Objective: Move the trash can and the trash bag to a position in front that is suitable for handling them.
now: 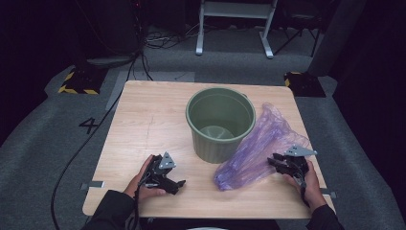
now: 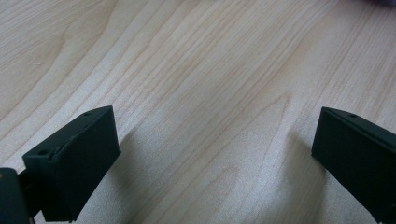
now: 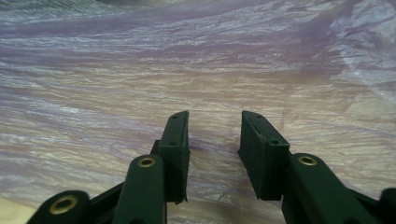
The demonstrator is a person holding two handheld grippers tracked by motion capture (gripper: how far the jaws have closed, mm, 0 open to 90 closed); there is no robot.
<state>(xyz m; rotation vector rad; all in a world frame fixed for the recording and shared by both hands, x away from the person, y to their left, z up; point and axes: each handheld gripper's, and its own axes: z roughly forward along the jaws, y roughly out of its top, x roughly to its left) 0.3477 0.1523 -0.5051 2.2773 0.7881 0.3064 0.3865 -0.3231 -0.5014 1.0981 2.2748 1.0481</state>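
Observation:
A crumpled purple plastic bag (image 1: 253, 153) lies on the wooden table (image 1: 148, 120), leaning against the right side of an upright, empty green bucket (image 1: 213, 146). My right gripper (image 1: 273, 161) rests at the bag's right edge. In the right gripper view its jaws (image 3: 215, 126) stand a little apart over the bag's film (image 3: 187, 60), with no fold pinched between them. My left gripper (image 1: 178, 186) lies near the table's front edge, left of the bucket. Its jaws (image 2: 215, 140) are wide open over bare wood (image 2: 210, 70).
Black cables (image 1: 91, 139) run across the grey floor left of the table. Yellow-and-black blocks (image 1: 79, 81) sit at the far corners, and a white frame (image 1: 234, 28) stands behind. Small metal brackets (image 1: 93, 184) stick out from the table's front sides.

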